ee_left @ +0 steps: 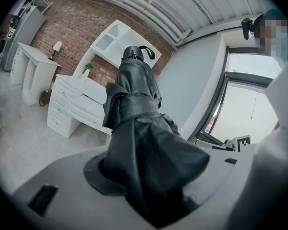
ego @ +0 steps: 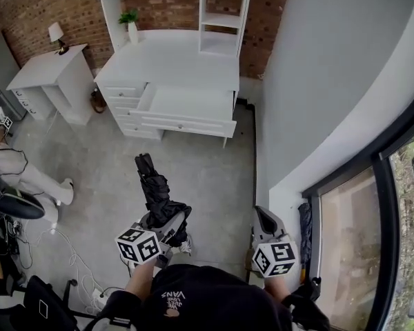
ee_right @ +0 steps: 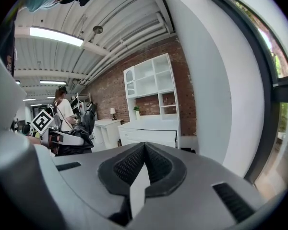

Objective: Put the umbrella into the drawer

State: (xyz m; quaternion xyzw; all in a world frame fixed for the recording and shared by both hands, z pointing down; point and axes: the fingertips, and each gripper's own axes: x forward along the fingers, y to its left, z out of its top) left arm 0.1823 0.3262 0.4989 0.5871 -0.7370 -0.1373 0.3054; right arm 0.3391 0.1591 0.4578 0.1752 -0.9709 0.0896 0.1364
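Jaws of my left gripper [ego: 167, 221] clench the folded black umbrella [ego: 154, 185], lower centre; my right gripper [ego: 265, 223] is pressed together, empty. The open drawer [ego: 190, 104] lies upper centre. I should align the umbrella lengthwise before lowering it.

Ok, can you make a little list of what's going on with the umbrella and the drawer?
umbrella: black, folded up, held off the floor
left gripper: closed on the umbrella
right gripper: jaws together, nothing in them
drawer: pulled open on the white desk, ahead across the floor
umbrella in drawer: not yet
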